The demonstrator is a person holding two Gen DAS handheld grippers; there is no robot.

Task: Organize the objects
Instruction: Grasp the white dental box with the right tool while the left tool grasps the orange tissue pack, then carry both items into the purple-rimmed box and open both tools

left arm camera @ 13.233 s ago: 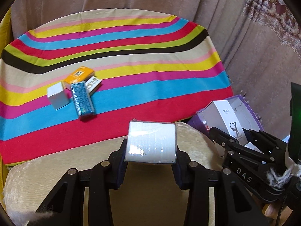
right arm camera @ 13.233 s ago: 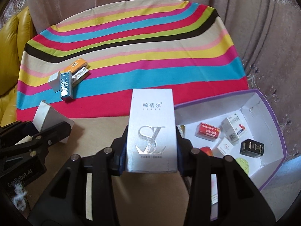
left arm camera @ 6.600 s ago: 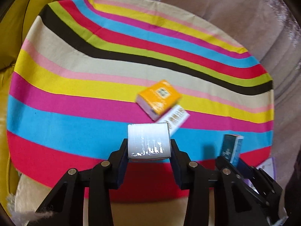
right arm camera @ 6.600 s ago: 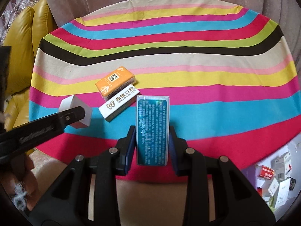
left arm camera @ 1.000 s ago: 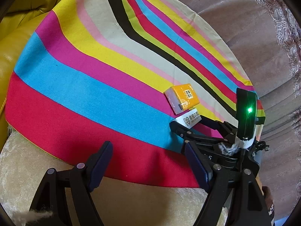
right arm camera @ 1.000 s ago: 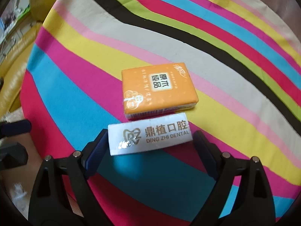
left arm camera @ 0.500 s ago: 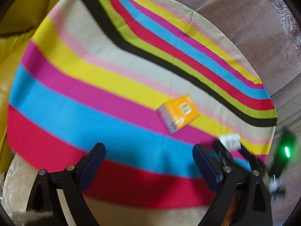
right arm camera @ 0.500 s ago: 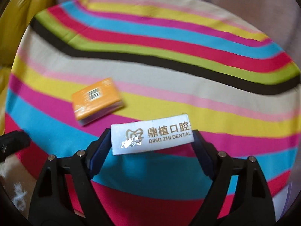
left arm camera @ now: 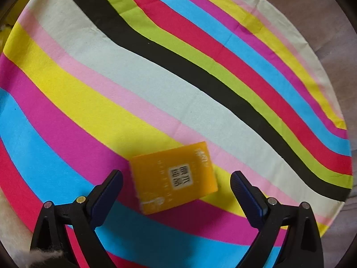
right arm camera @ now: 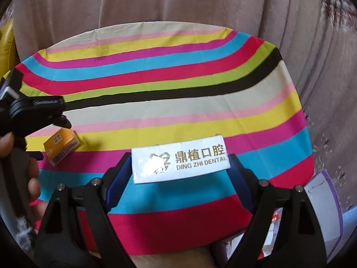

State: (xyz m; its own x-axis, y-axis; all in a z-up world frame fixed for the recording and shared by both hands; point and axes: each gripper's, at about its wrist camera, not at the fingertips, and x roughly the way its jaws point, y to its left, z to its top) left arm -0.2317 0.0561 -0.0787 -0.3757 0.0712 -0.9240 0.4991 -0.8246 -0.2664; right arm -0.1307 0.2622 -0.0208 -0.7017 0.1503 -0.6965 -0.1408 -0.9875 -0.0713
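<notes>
An orange tissue pack [left arm camera: 173,177] lies on the striped cloth [left arm camera: 156,84]. My left gripper [left arm camera: 176,189] is open, with its jaws wide on either side of the pack and not touching it. In the right wrist view the same pack [right arm camera: 61,145] lies at the left, with the left gripper [right arm camera: 53,114] over it. My right gripper [right arm camera: 179,167] is shut on a white DING ZHI DENTAL box [right arm camera: 179,162], held above the cloth [right arm camera: 178,84].
A purple-rimmed white box [right arm camera: 321,203] with small packages inside sits at the lower right of the right wrist view. Beige curtains [right arm camera: 156,2] hang behind the cloth. A yellow sofa [right arm camera: 7,40] shows at the far left.
My left gripper has moved in on the orange pack, which now sits between its open jaws. My right gripper has lifted the white dental box and swung right, away from the pack.
</notes>
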